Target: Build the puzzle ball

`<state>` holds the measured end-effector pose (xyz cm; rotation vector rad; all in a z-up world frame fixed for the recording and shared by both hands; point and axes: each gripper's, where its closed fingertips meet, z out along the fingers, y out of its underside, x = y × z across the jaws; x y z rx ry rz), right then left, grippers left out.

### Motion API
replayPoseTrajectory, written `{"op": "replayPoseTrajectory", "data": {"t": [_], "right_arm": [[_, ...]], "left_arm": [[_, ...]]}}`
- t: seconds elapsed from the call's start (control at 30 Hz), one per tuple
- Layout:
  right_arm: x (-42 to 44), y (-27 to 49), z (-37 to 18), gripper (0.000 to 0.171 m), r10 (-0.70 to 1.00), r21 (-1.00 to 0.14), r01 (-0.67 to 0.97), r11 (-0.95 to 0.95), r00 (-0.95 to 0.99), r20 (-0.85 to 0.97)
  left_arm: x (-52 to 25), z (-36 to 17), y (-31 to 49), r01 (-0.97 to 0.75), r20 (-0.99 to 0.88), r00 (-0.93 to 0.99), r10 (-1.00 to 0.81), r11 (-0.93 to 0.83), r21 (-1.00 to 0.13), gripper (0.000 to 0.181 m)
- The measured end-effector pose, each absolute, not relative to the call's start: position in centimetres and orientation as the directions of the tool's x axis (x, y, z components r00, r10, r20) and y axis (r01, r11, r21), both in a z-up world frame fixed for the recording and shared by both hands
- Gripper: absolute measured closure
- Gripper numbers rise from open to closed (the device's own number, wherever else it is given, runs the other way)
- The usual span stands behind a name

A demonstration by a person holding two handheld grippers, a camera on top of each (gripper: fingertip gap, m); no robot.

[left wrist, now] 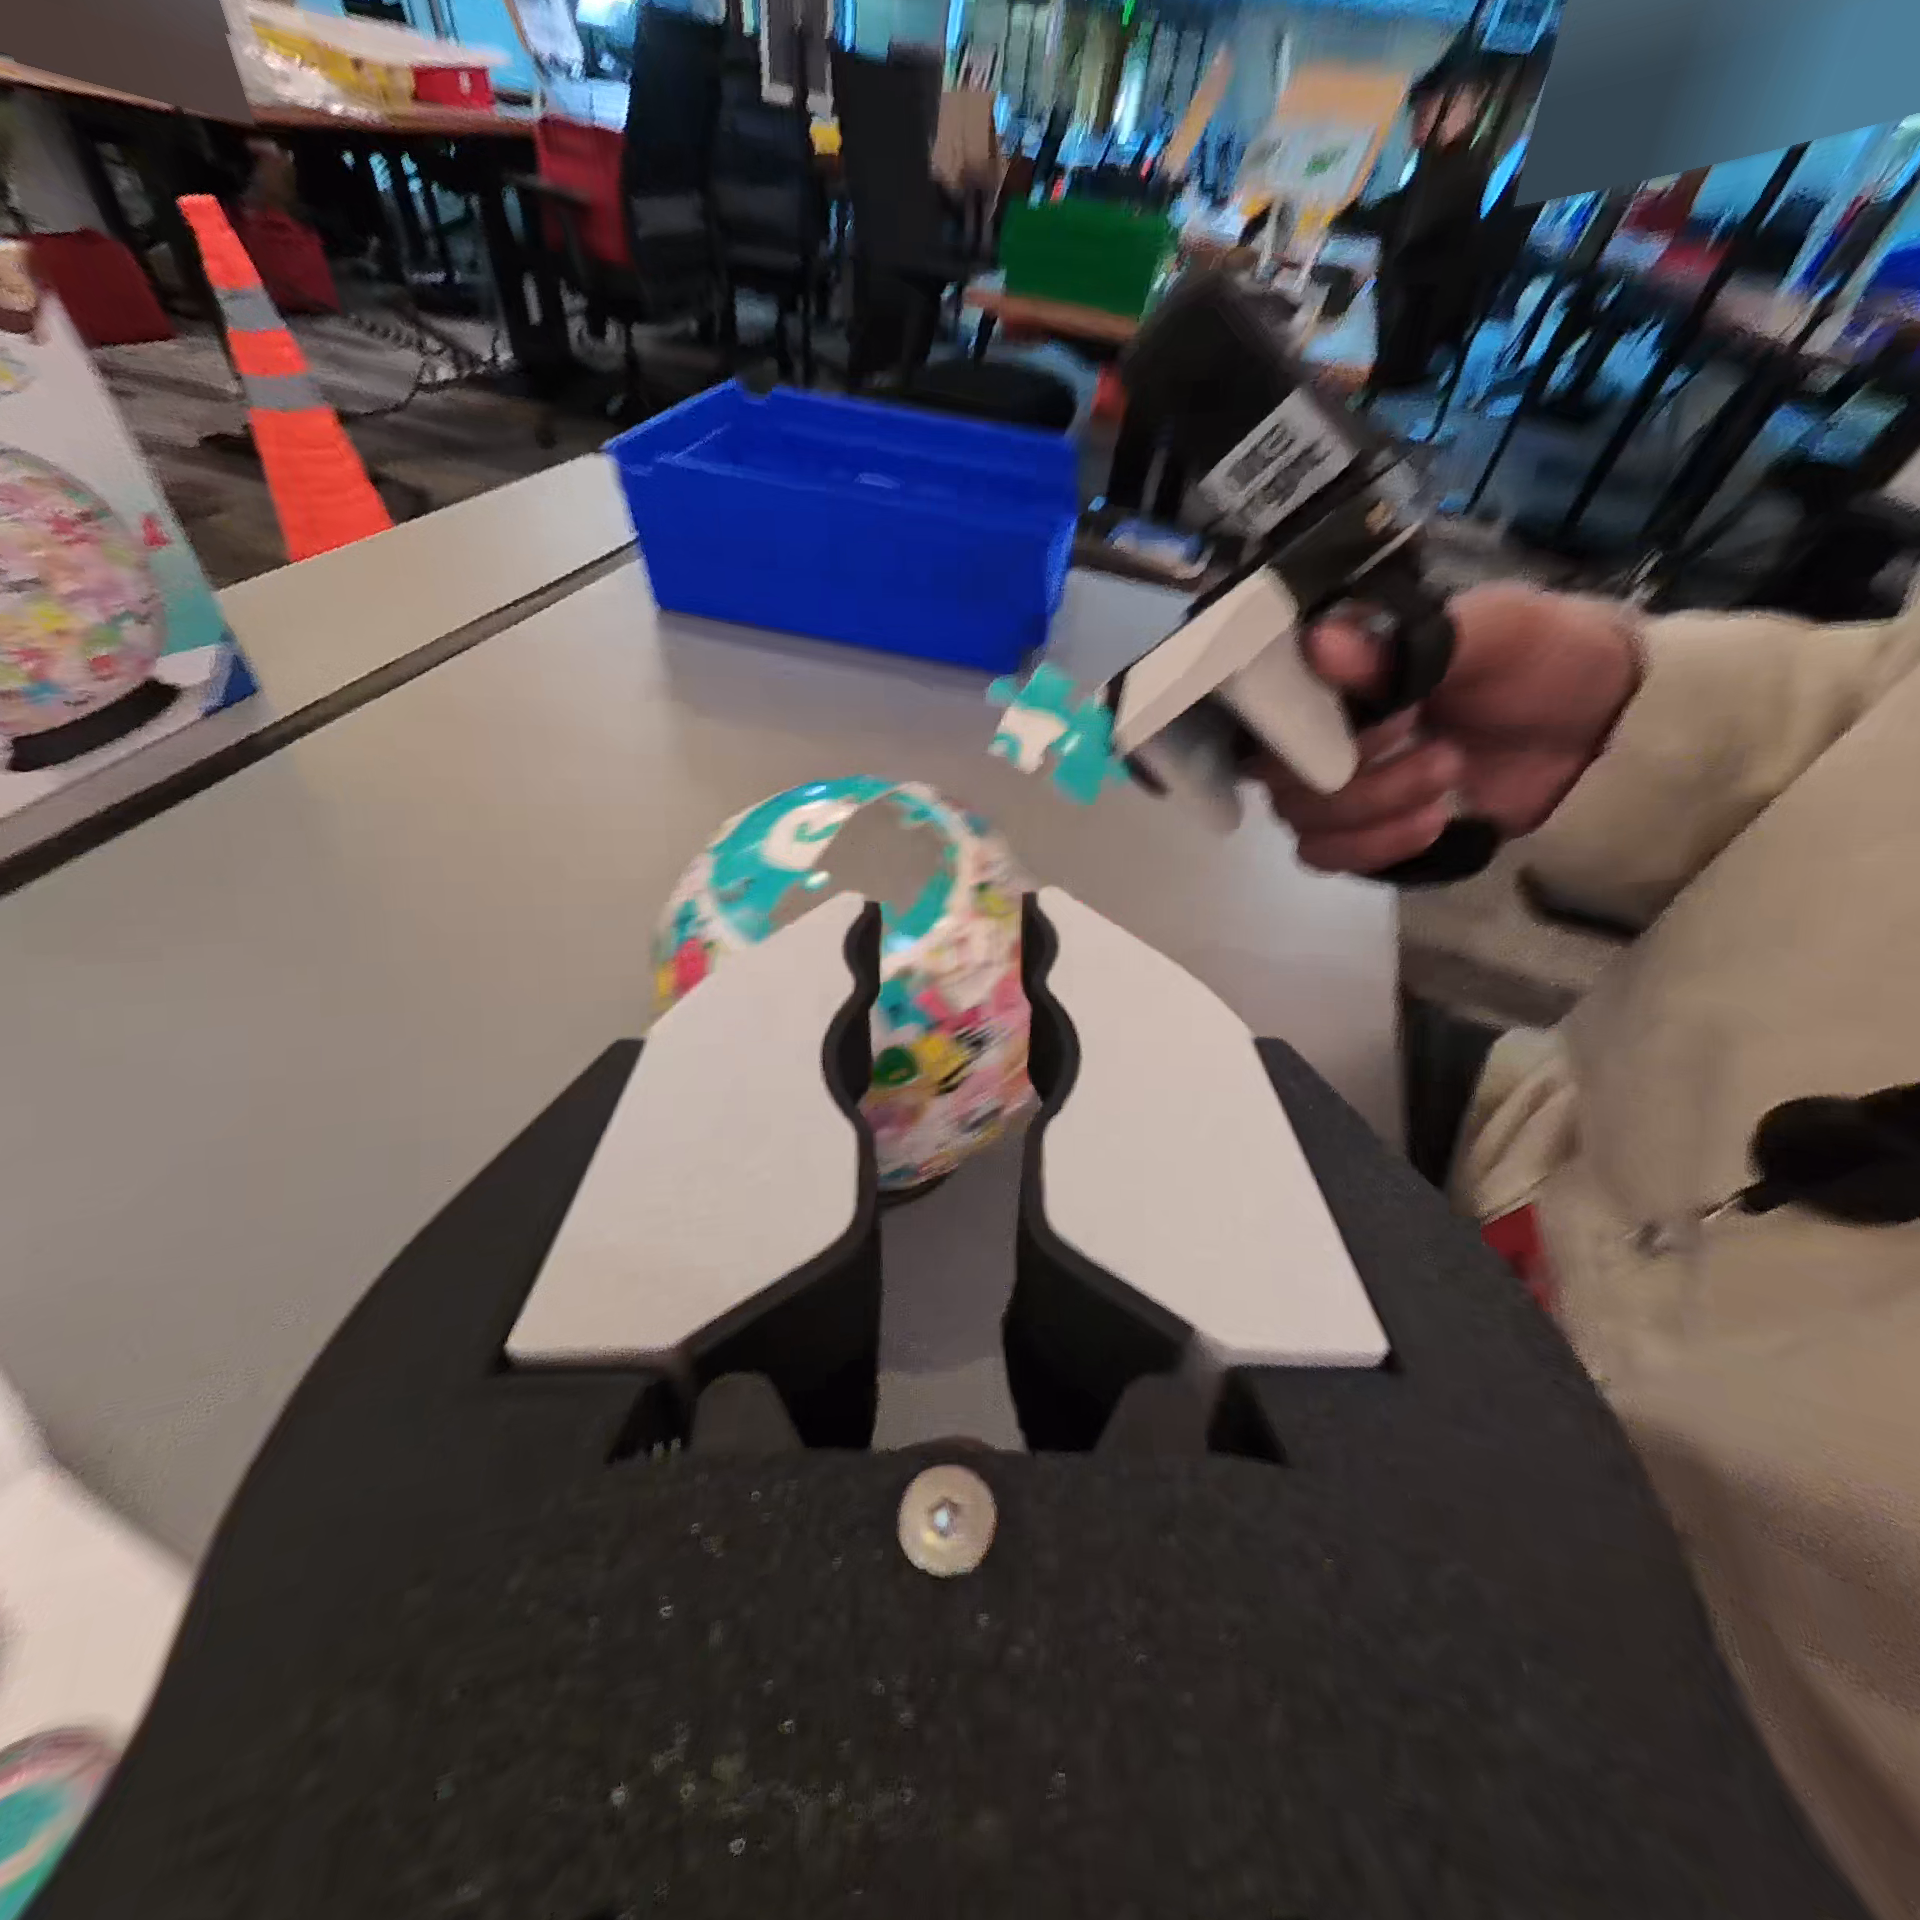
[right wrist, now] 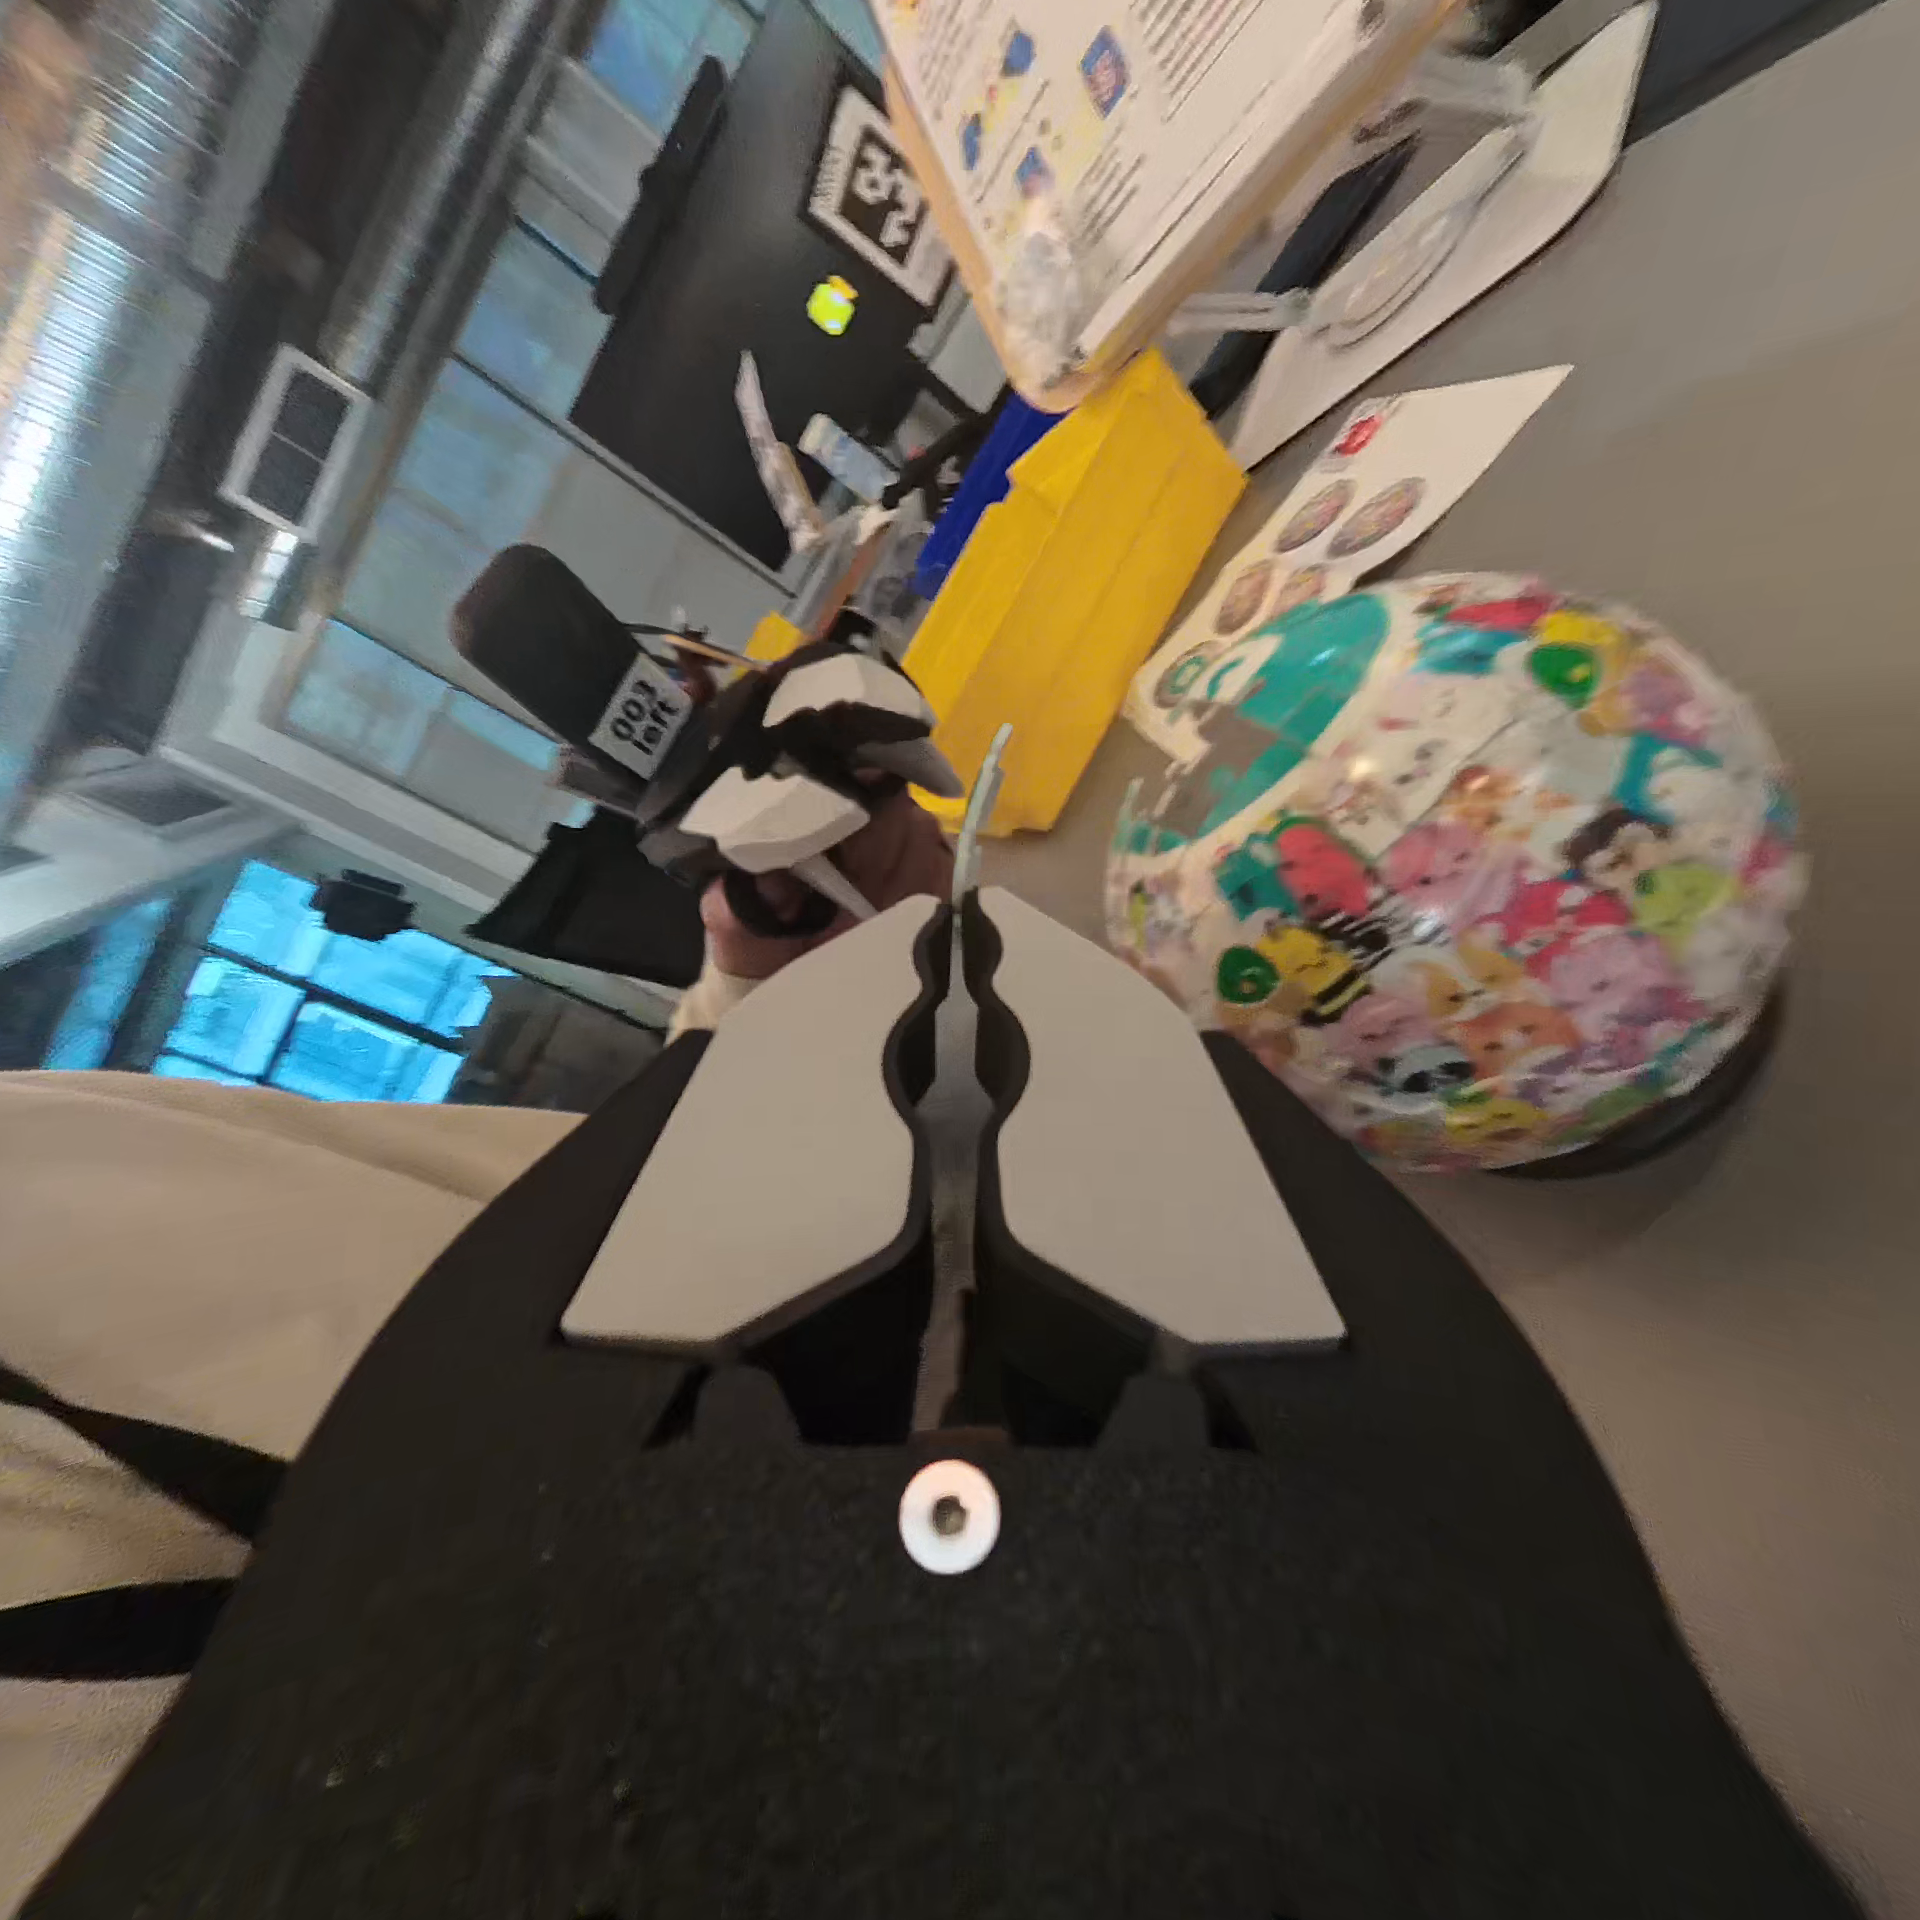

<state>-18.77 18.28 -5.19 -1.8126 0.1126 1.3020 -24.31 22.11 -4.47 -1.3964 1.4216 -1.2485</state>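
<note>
The puzzle ball (left wrist: 769, 883) stands on a small dark base on the grey table (left wrist: 416, 935). It is many-coloured, teal on top, with an open hole (left wrist: 894, 862) near the top. My left gripper (left wrist: 951, 914) is open and empty, hovering just short of the ball. My right gripper (left wrist: 1127, 748) is to the right of and above the ball, shut on a teal puzzle piece (left wrist: 1055, 732). In the right wrist view the piece (right wrist: 982, 800) shows edge-on, sticking out from my right gripper (right wrist: 958, 909). The ball (right wrist: 1455, 883) lies to the right, and the left gripper (right wrist: 894, 769) is farther off.
A blue bin (left wrist: 852, 530) stands behind the ball. The puzzle box (left wrist: 83, 623) is at the left and an orange cone (left wrist: 291, 416) is on the floor beyond. A yellow bin (right wrist: 1070, 592) and a printed sheet (right wrist: 1351, 499) lie near the ball. A sleeve (left wrist: 1714, 935) is at the right. Tip to tip, the grippers are about 8 cm apart.
</note>
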Motion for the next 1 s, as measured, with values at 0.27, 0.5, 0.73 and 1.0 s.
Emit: {"op": "replayPoseTrajectory", "data": {"t": [0.27, 0.5, 0.73, 1.0], "right_arm": [[-21.9, 17.0, -4.4, 0.170, 0.383, -0.381, -0.593, -0.709, 0.130, -0.915], [-22.2, 16.8, -4.0, 0.170, 0.379, -0.349, -0.596, -0.723, 0.080, -0.922], [-22.3, 17.1, -4.4, 0.170, 0.384, -0.378, -0.580, -0.722, 0.119, -0.916], [-19.4, 18.1, -4.9, 0.151, 0.445, -0.590, -0.539, -0.601, 0.388, -0.807]], "left_arm": [[-22.2, -4.4, 18.5, -0.250, -0.053, -0.106, -0.993, 0.078, -0.965, 0.152], [-21.9, -4.4, 17.8, -0.348, -0.241, -0.201, -0.949, 0.299, -0.888, 0.143], [-21.8, -5.2, 17.9, -0.408, -0.253, -0.248, -0.935, 0.338, -0.848, 0.151], [-20.1, -5.9, 20.9, -0.445, -0.266, -0.320, -0.909, 0.392, -0.805, 0.151]]}}
